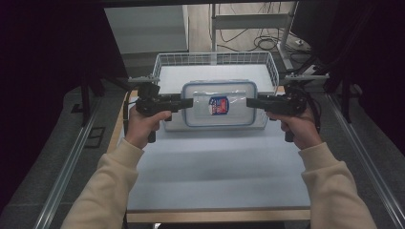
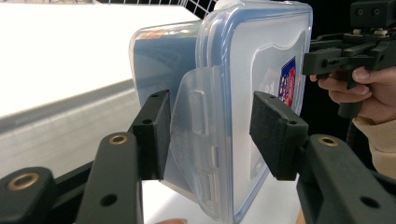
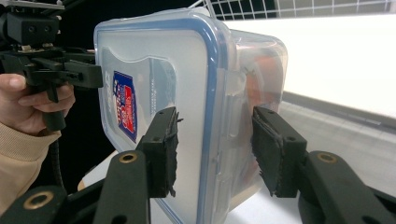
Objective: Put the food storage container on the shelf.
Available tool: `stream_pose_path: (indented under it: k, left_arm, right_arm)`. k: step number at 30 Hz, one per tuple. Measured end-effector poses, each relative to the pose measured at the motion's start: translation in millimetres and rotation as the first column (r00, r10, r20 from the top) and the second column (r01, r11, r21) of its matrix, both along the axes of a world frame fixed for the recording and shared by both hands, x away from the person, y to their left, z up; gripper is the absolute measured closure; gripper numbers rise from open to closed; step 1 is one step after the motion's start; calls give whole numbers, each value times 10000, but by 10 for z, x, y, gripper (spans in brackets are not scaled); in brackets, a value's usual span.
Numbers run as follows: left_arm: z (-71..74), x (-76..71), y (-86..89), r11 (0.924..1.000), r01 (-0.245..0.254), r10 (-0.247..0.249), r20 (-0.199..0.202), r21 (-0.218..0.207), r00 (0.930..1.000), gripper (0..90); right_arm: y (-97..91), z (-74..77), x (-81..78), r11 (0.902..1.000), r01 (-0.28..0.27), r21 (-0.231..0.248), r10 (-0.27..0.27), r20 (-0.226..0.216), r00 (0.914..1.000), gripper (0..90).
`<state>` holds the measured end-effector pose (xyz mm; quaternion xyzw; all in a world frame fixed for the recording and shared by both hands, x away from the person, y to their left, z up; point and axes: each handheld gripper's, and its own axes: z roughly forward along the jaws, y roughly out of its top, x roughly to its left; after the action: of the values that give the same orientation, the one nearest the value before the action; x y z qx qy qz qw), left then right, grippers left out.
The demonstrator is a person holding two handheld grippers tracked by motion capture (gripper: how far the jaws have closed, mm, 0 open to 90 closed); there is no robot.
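A: Where was the container (image 1: 219, 103) at that moment?

B: Held between the two grippers above the far half of the desk (image 1: 215, 162), just in front of the white wire basket (image 1: 216, 58) that stood at the desk's far edge. It was a clear plastic box with a blue-rimmed lid and a red and blue label (image 1: 218, 105) in the lid's middle.

A: And the left gripper (image 1: 187, 102)?

B: It had the container's left end. In the left gripper view, its jaws stood part open around the side latch (image 2: 198, 135) of the lid: one pad (image 2: 156, 135) lay against the box wall under the latch, the other pad (image 2: 275, 135) sat on the lid's top face.

A: The right gripper (image 1: 252, 102)?

B: The same on the opposite end. In the right gripper view, one pad (image 3: 164, 151) pressed on the lid's top face near the label, the other pad (image 3: 271, 151) pressed on the box's side below the rim, so the jaws were clamped on that end.

A: Was the container touching the desk?

B: From the high view I could not tell for sure; it looked level, lid up, with both hands (image 1: 143, 125) gripping the handles at either side
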<state>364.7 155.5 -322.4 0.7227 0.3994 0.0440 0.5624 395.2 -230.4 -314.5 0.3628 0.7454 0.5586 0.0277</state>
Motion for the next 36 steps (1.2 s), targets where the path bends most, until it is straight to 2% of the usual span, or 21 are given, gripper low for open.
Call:
stream_pose_path:
  k: [7, 9, 10, 11, 12, 13, 15, 18, 19, 20, 21, 22, 23, 24, 25, 26, 29, 30, 33, 34, 36]
  left_arm:
    - [146, 175, 0, 9999, 42, -44, 136, 126, 9999, 497]
    - [183, 270, 9, 10000, 41, -41, 91, -4, 10000, 497]
    - [221, 379, 20, 9999, 60, -60, 27, -138, 10000, 497]
    - [221, 379, 20, 9999, 60, -60, 27, -138, 10000, 497]
    - [271, 488, 25, 9998, 66, -65, 60, -180, 10000, 497]
    - [271, 488, 25, 9998, 66, -65, 60, -180, 10000, 497]
    - [317, 599, 29, 9997, 104, -104, 0, -223, 9999, 497]
    - [351, 769, 42, 9996, 103, -109, -245, -249, 9996, 497]
    - [352, 823, 48, 9996, 90, -97, -280, -276, 9996, 497]
    - [348, 878, 57, 9995, 56, -66, -310, -316, 9995, 497]
    - [341, 933, 71, 9995, 52, -64, -357, -325, 9993, 497]
    - [323, 1033, 92, 9993, 10, -29, -509, -380, 9987, 497]
    - [323, 1033, 92, 9993, 10, -29, -509, -380, 9987, 496]
    - [291, 1113, 112, 9987, -88, 49, -750, -507, 9972, 496]
    - [291, 1113, 112, 9987, -88, 49, -750, -507, 9972, 496]
    - [246, 1187, 122, 9987, -104, 56, -950, -499, 9955, 496]
    - [200, 1242, 131, 9992, -61, 16, -1154, -389, 9933, 495]
    - [177, 1279, 140, 9979, -144, 63, -1253, -635, 9921, 495]
    - [166, 1313, 143, 9969, -234, 131, -1348, -749, 9908, 494]
    - [163, 1332, 143, 9960, -328, 202, -1486, -831, 9887, 494]
    - [145, 1403, 151, 9918, -606, 379, -1932, -1127, 9804, 490]
  right_arm:
    - [-9, 87, 136, 9999, 33, 125, -32, -13, 10000, 523]
    - [0, 163, 241, 9999, 113, 85, -113, -35, 9999, 524]
    - [3, 192, 282, 9999, 127, 53, -127, -48, 9999, 524]
    - [3, 192, 282, 9999, 127, 53, -127, -48, 9999, 524]
    - [7, 245, 377, 9999, 148, 26, -148, -98, 9998, 524]
    - [7, 245, 377, 9999, 148, 26, -148, -98, 9998, 524]
    - [7, 297, 478, 9998, 186, 70, -184, -206, 9996, 525]
    - [22, 377, 695, 9997, 233, -13, -233, -404, 9989, 524]
    - [22, 377, 695, 9997, 233, -13, -233, -404, 9989, 524]
    - [36, 383, 812, 9997, 244, 8, -243, -665, 9975, 524]
    - [36, 383, 812, 9997, 244, 8, -243, -665, 9975, 524]
    - [58, 375, 918, 9996, 287, 20, -285, -786, 9965, 524]
    - [58, 375, 918, 9996, 287, 20, -285, -786, 9965, 524]
    - [81, 355, 1015, 9995, 305, -8, -305, -956, 9950, 523]
    - [81, 355, 1015, 9995, 305, -8, -305, -956, 9950, 523]
    - [99, 322, 1097, 9995, 330, -5, -328, -1253, 9916, 522]
    - [112, 285, 1163, 9993, 364, -100, -374, -1428, 9890, 519]
    - [114, 262, 1210, 9990, 440, -25, -438, -1590, 9863, 516]
    - [126, 265, 1259, 9985, 542, 10, -532, -1719, 9837, 511]
    - [126, 265, 1259, 9985, 542, 10, -532, -1719, 9837, 511]
    - [139, 271, 1319, 9974, 718, 4, -702, -2027, 9767, 506]
